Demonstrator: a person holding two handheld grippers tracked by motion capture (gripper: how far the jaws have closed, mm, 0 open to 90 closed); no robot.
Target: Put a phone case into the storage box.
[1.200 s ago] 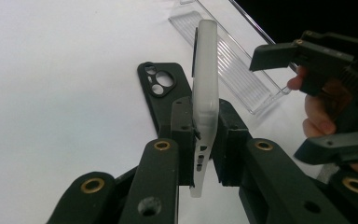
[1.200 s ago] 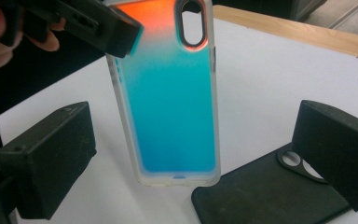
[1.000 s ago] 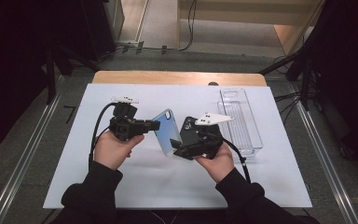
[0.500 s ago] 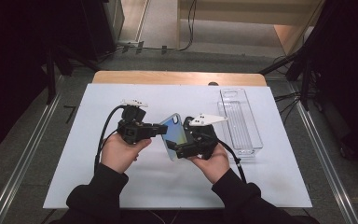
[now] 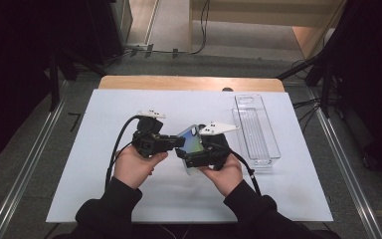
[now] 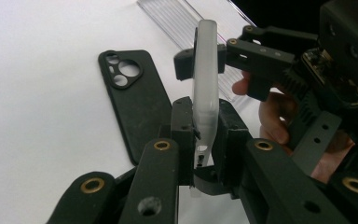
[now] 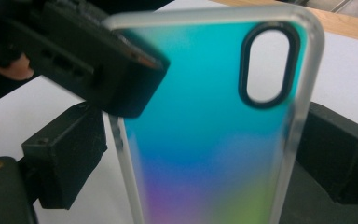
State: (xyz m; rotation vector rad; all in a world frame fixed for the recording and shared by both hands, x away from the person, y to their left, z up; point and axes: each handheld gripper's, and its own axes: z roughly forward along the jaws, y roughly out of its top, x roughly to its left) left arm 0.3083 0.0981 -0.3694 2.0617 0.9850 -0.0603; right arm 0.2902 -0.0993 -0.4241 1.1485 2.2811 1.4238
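**Case pinched between two grippers**

Held edge-on above the mat point(image 5: 129, 199), left of the tray point(image 5: 258, 134): one iridescent case point(image 5: 191, 144). Clamped across its thin edge by the left gripper point(image 6: 200, 135). Spanned across its width by the right gripper point(image 5: 204, 154), jaws flanking both long sides, just now closing in. Lying flat beyond: one black case point(image 6: 137, 102). Counted: two cases, one tray, two grippers.

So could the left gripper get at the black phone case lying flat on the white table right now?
Probably not yet: the left gripper is shut on the iridescent case. The black phone case lies uncovered.
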